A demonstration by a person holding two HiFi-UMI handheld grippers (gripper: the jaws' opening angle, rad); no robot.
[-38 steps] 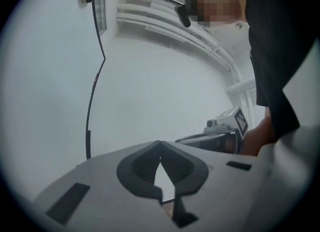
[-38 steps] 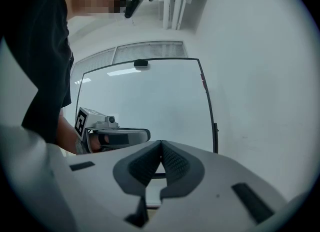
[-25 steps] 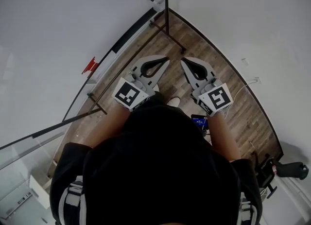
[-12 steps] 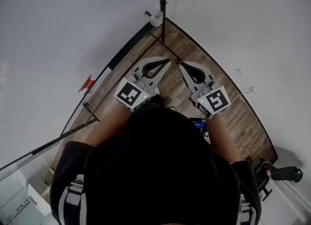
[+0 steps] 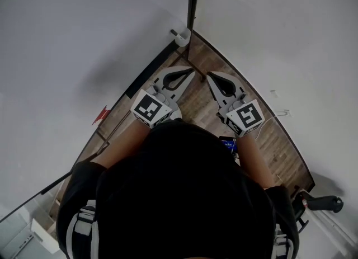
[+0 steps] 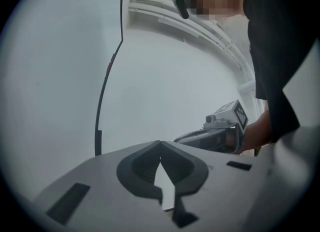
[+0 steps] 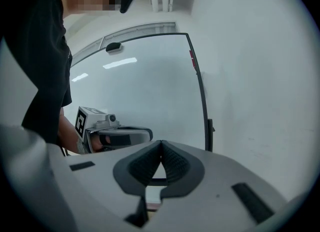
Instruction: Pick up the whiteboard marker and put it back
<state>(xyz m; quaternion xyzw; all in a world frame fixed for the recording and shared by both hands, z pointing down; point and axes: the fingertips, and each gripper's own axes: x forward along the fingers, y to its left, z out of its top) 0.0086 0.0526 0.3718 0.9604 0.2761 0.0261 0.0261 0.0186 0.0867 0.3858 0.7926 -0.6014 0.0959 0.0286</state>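
Note:
In the head view both grippers are held side by side in front of the person, over the wooden floor (image 5: 263, 140). My left gripper (image 5: 192, 72) is shut with nothing in it, its tips (image 6: 160, 143) meeting in the left gripper view. My right gripper (image 5: 210, 75) is shut and empty too, and its own view shows the pads (image 7: 161, 143) closed. No marker shows plainly. A small red thing (image 5: 100, 114) sits on the ledge along the whiteboard (image 5: 67, 39) at the left. A white cup (image 5: 182, 37) with a dark stick in it hangs at the board's corner.
A black frame edge (image 5: 192, 6) runs up from the corner between the whiteboard and the white wall (image 5: 279, 28). Near the lower right edge lies a black handle (image 5: 321, 203). Each gripper appears in the other's view: right gripper (image 6: 220, 131), left gripper (image 7: 112, 131).
The person has stepped toward the corner: the red thing and the ledge have slid down and left in the head view. Both grippers stay shut and side by side.

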